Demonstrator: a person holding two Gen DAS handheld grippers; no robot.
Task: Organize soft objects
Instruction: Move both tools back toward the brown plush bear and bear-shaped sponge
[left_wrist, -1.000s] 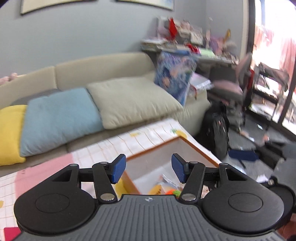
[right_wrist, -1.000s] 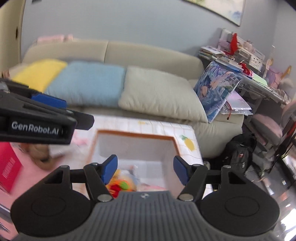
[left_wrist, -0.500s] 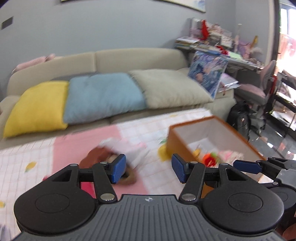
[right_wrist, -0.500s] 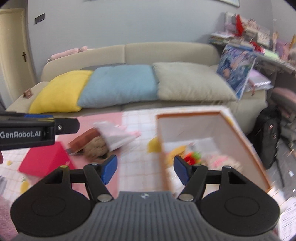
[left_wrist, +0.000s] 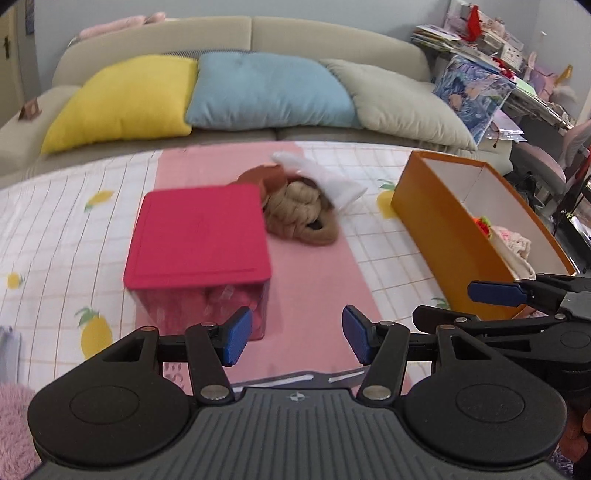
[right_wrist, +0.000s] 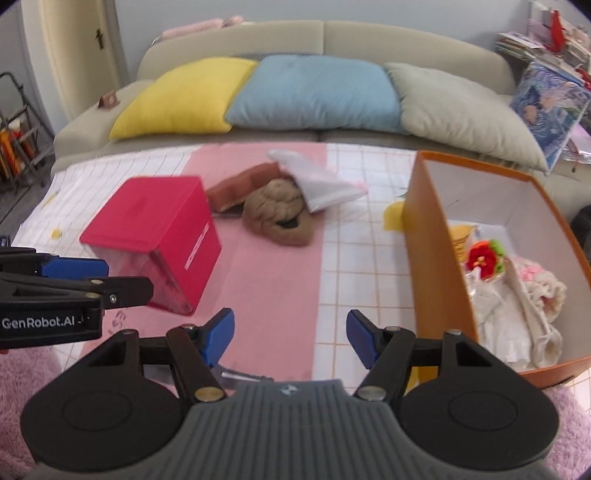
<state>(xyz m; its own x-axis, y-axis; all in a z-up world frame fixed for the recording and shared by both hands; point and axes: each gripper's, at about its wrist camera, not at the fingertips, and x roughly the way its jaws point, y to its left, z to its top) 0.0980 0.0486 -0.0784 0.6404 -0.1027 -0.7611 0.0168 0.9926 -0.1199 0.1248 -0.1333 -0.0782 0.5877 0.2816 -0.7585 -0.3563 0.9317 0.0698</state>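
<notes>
sofa: beige, along the back, behind the counter
cushions: yellow cushion, blue cushion, grey cushion in a row, left to right, leaning on the sofa back
counter: covered by a white grid cloth with pineapple print and a pink strip down the middle
orange box: open top, white inside, right side of the counter; holds a cream knit item and a red-and-green soft toy, yellow thing behind them, unclear what
red box: lid on, left of centre on the pink strip, see-through lower walls
soft pile: tan knitted piece just right of and behind the red box, touching a brown item and partly under a white cloth; all out on the counter, apart from the orange box
pink fluffy fabric: at the near edge, bottom corners of both views
left hand-held gripper: blue pads spread, nothing between them, over the pink strip near the red box's front
right hand-held gripper: pads spread apart, empty, over the counter between red box and orange box; sits just right of the left one
</notes>
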